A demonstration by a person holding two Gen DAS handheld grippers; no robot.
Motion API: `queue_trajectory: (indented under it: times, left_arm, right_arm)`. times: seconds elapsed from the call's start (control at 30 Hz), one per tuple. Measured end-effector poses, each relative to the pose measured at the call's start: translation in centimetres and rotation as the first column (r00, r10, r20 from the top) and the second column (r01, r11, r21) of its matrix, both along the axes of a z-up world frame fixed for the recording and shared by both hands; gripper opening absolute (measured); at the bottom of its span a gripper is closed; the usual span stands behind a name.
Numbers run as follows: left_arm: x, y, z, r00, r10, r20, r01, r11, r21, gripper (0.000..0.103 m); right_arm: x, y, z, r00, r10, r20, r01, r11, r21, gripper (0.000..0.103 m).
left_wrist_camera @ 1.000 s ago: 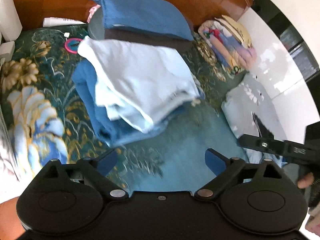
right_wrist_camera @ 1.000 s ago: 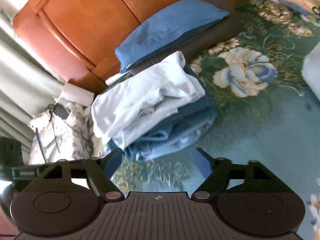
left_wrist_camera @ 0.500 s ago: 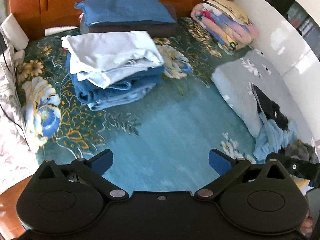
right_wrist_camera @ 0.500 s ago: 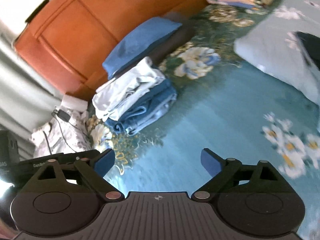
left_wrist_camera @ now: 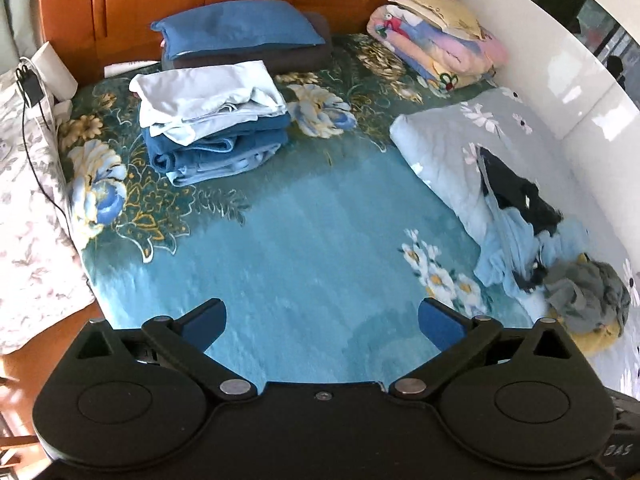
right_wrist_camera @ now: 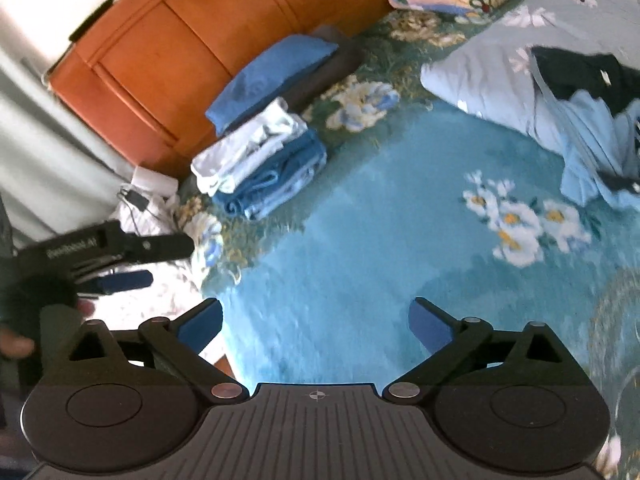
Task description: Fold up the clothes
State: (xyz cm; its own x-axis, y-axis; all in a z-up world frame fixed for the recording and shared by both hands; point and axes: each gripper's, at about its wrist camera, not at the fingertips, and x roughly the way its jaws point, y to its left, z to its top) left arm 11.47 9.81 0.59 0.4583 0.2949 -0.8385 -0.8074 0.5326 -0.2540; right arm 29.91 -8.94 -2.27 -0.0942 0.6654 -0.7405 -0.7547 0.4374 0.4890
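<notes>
The bed (left_wrist_camera: 312,248) fills more of both views, folded stack (left_wrist_camera: 212,124) now farther; both hand-held grippers (left_wrist_camera: 320,320) (right_wrist_camera: 316,320) empty, wide, right just opened.

Folded stack (left_wrist_camera: 212,128), unfolded heap (left_wrist_camera: 532,236)

Left gripper (left_wrist_camera: 322,322) wide open, nothing between fingers. Right gripper (right_wrist_camera: 316,320) same, jaws just opened up, empty too, both angled down.

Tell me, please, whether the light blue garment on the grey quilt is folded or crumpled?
Crumpled: the light blue garment lies loosely bunched, tangled with dark clothes.
</notes>
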Motion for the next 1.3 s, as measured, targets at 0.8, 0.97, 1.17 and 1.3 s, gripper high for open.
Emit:
queue_trajectory:
  times: [0.8, 0.97, 1.17, 1.3]
  left_arm:
    - [-0.8, -3.8, 5.9, 0.999, 0.022, -0.036, -0.015, 0.98, 0.198, 0.101]
    - [-0.8, -3.8, 5.3, 0.995, 0.051, -0.084, -0.036, 0.984, 0.175, 0.101]
    - [-0.5, -4.3, 5.0, 0.993, 0.041, -0.111, -0.02, 0.983, 0.184, 0.101]
    - [-0.2, -4.6, 4.6, 0.989, 0.035, -0.145, -0.009, 0.984, 0.178, 0.101]
  right_arm:
    - [-5.7, -2.9, 1.6, 0.973, 0.031, 0.229, -0.039, 0.999, 0.027, 0.102]
    - [-6.1, -3.4, 1.4, 0.973, 0.04, 0.229, -0.044, 0.999, 0.01, 0.102]
    - [-6.0, -3.7, 1.8, 0.967, 0.037, 0.253, -0.04, 0.999, 0.006, 0.102]
    - [-6.0, -3.8, 1.6, 0.966, 0.047, 0.255, -0.047, 0.999, -0.007, 0.102]
